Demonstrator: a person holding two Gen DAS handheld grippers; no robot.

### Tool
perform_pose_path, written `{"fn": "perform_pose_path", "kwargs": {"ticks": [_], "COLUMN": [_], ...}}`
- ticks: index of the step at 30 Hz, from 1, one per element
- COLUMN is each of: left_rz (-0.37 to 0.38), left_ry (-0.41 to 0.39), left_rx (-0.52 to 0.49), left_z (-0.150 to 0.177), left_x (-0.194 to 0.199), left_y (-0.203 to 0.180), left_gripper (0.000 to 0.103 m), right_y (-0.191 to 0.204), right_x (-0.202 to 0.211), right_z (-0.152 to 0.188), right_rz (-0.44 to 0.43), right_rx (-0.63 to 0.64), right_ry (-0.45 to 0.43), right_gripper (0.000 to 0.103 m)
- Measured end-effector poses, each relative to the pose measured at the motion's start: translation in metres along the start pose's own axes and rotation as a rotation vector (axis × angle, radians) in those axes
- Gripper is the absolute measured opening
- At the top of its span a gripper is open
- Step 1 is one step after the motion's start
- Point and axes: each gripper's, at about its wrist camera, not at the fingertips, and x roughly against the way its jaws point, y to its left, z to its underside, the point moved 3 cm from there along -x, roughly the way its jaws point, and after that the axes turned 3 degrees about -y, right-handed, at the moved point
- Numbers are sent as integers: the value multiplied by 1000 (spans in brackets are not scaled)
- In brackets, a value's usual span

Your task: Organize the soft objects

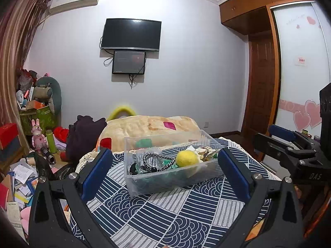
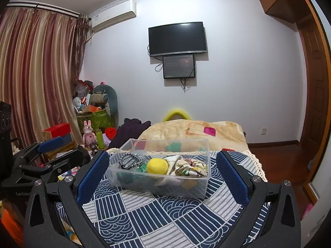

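Note:
A clear plastic bin (image 1: 169, 183) (image 2: 186, 188) rests on a navy and white patterned cloth (image 1: 175, 217) (image 2: 165, 217). Inside lie a yellow felt ball (image 1: 187, 158) (image 2: 157, 165), a black-and-white braided band (image 1: 154, 161) (image 2: 129, 161), green soft pieces (image 1: 171, 164) and a floral fabric bundle (image 2: 191, 168). My left gripper (image 1: 165, 169) stands open in front of the bin, with nothing between its blue pads. My right gripper (image 2: 162, 173) is also open and empty, just short of the bin. Each gripper shows at the edge of the other's view.
A beige blanket (image 1: 149, 127) (image 2: 196, 132) lies behind the bin, with dark clothing (image 1: 84, 136) to its left. Toys, boxes and papers (image 1: 22, 177) crowd the floor at left by the curtain (image 2: 37, 72). A wardrobe (image 1: 300, 62) and wooden door (image 2: 314, 82) stand at right.

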Motion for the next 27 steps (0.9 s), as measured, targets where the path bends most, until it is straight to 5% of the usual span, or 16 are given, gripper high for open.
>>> {"fn": "perform_pose_path", "kwargs": {"ticks": [27], "left_rz": [55], "left_ry": [33], "left_rx": [46], "left_z": [3], "left_x": [-3], "left_y": [1], "left_gripper": [103], "right_y": [0], "right_x": [-1], "right_z": [1], "right_rz": [0], "right_rx": [-3], "right_ry": [8], "right_gripper": [103]}}
